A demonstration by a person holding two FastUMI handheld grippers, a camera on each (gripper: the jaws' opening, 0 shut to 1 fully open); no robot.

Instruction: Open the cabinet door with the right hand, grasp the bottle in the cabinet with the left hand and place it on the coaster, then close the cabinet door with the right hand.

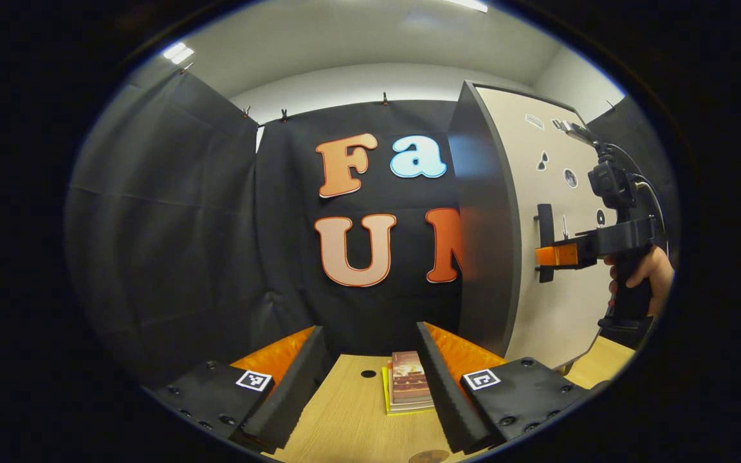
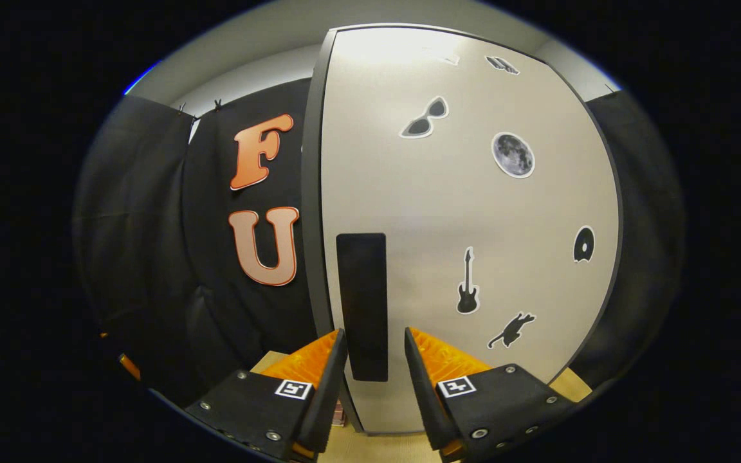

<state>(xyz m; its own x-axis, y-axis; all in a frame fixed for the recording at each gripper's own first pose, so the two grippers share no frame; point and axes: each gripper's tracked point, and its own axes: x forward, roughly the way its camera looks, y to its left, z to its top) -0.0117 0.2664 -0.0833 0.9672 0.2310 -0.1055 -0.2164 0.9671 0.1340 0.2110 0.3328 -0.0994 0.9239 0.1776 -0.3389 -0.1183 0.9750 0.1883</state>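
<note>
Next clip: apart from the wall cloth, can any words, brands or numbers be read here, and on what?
No text can be read.
On the door, the stickers: pictures only, no words.
On the top book: cover print too small to read.
On the left claw and right claw, square tags: coded patterns, no letters.

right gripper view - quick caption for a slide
Right gripper at the closed cabinet door, its open fingers on either side of the dark vertical handle.
</note>
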